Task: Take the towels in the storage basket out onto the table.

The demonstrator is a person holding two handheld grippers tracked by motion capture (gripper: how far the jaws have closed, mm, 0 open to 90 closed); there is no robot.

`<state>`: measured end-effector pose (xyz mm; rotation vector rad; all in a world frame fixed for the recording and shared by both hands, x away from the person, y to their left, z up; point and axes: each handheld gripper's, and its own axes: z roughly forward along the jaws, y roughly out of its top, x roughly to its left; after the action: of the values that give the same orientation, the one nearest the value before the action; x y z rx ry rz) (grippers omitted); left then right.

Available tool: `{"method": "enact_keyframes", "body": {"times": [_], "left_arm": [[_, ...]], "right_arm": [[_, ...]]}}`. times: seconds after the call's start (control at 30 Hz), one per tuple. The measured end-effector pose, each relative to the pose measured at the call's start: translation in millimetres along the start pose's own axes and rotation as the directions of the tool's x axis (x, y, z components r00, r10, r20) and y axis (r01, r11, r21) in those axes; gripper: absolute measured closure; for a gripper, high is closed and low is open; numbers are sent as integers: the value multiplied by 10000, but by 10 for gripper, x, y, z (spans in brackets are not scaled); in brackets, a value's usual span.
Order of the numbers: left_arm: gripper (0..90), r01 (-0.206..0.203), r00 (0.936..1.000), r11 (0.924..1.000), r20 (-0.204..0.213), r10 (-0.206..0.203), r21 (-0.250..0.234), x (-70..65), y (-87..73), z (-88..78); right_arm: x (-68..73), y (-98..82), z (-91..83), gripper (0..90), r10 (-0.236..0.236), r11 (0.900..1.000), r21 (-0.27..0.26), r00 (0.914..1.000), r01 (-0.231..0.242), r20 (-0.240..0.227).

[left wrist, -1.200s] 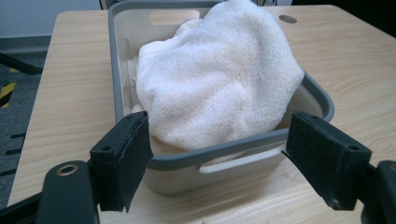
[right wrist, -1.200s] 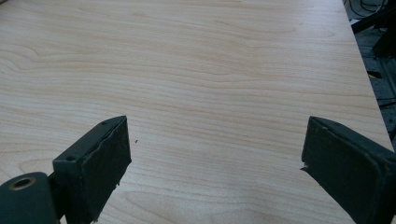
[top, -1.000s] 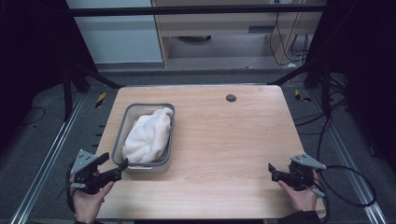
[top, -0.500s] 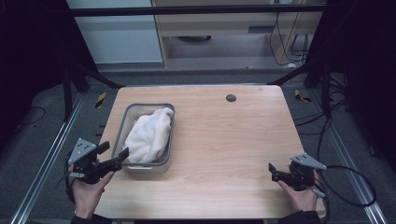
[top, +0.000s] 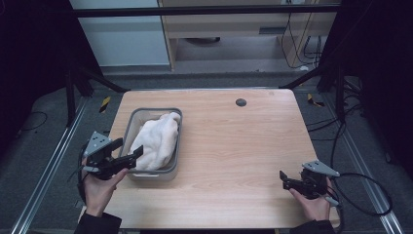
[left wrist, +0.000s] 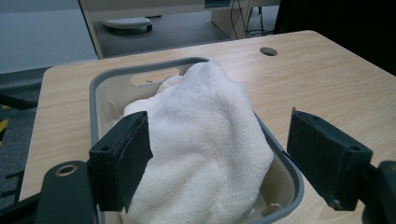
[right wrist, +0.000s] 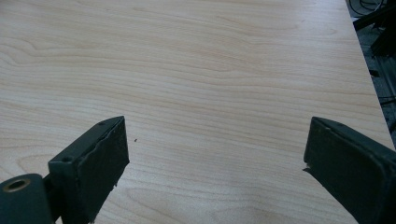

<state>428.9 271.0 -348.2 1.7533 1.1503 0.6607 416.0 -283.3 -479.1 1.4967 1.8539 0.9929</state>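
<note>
Between the left claw's wide jaws lies the white towel (heaped in its grey tub).

Left gripper: held in the left hand, forearm coming up from the near edge, sleeve dark. Jaws spread wide, one above the other from overhead, tips aimed forward and to the person's right. Grey three-cornered plate sits on top, behind the jaws. In the left gripper view both pads stand well apart, nothing clamped between them.

Right gripper: held low in the right hand, jaws pointing toward the person's left. Cable loops off behind it. In the right gripper view its jaws gape wide, nothing between them.
</note>
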Motion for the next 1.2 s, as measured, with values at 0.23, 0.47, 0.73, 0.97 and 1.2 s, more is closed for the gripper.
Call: {"method": "enact_keyframes", "body": {"times": [0.23, 0.47, 0.73, 0.97, 1.2], "left_arm": [[205, -150, 9999, 9996, 54, 149, 244, -58, 88, 136], [200, -296, 9995, 9976, 140, 288, 631, -129, 152, 317], [193, -457, 9989, 9918, 196, 437, 1194, -209, 164, 552], [189, -661, 9978, 9851, 148, 646, 1585, -270, 138, 741], [187, -665, 9978, 9791, 63, 665, 1923, -301, 100, 913]], "right_arm": [[1, -4, 15, 64, -20, 9999, 117, 10000, 20, -44], [3, -3, 24, 62, -39, 9998, 183, 9999, 41, -99], [3, -4, 37, 58, -28, 9995, 303, 9999, 32, -143], [2, -8, 56, 53, -83, 9990, 429, 9998, 92, -207], [3, -8, 60, 50, -39, 9985, 541, 9997, 52, -253]]}}
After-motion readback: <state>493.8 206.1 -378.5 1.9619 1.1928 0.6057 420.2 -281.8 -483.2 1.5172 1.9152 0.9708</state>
